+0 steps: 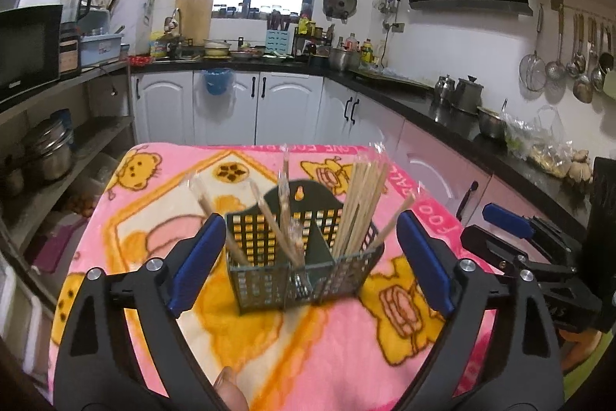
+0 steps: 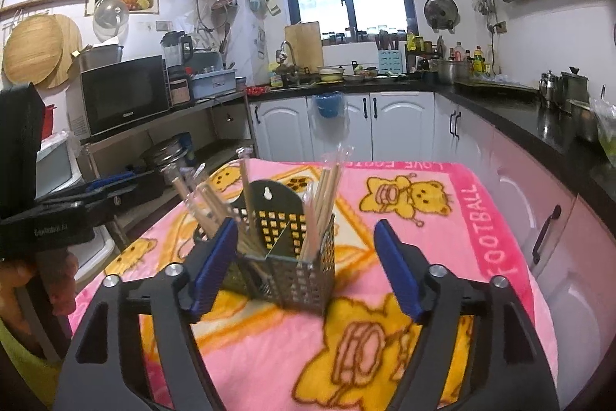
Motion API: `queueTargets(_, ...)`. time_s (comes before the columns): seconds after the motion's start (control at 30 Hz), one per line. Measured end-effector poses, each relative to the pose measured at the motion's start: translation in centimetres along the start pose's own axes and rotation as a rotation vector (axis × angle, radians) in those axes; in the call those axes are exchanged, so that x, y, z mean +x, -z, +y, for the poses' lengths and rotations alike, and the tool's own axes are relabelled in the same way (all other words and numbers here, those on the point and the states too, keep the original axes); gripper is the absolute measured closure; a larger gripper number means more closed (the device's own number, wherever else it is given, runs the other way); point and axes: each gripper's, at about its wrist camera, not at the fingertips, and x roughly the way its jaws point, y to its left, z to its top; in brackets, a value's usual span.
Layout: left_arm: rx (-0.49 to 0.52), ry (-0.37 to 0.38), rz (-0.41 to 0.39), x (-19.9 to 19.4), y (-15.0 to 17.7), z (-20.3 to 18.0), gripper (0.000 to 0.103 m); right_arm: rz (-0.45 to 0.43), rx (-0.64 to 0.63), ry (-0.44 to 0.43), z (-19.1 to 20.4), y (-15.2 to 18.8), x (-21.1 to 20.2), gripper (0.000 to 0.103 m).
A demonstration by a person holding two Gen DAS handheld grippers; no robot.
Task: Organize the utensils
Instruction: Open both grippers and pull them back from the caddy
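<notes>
A dark green perforated utensil holder (image 1: 304, 257) stands upright on the pink blanket (image 1: 327, 353), with several wooden chopsticks (image 1: 358, 203) leaning out of its compartments. My left gripper (image 1: 310, 260) is open and empty, its blue pads either side of the holder without touching. The holder also shows in the right wrist view (image 2: 285, 257), with chopsticks (image 2: 323, 203) in it. My right gripper (image 2: 304, 264) is open and empty, and its left pad overlaps the holder's left side. The right gripper also shows at the right edge of the left wrist view (image 1: 516, 237).
The blanket covers a small table (image 2: 481, 218) in a kitchen. A black counter (image 2: 539, 126) with white cabinets runs along the right and back. Shelves with a microwave (image 2: 123, 95) and pots stand on the left. The left gripper's body (image 2: 77, 210) is at the left.
</notes>
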Motion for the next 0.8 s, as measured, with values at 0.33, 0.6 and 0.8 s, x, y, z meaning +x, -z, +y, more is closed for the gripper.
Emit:
queueTargets(0.33, -0.042, -0.021, 0.015, -0.5, 4.0, 0.5, 0.011, 0.035, -0.008, 0.022, 0.7, 3.4, -0.4, 0.021)
queueTargets(0.6, -0.073, -0.029, 0.018, 0.0, 7.3, 0.6, 0.011, 0.034, 0.005, 0.064, 0.2, 6.5, -0.4, 0.017)
queueTargets(0.8, -0.073, -0.041, 0.003, 0.3, 9.2, 0.4, 0.011, -0.019, -0.002, 0.106, 0.2, 7.9, -1.0, 0.011)
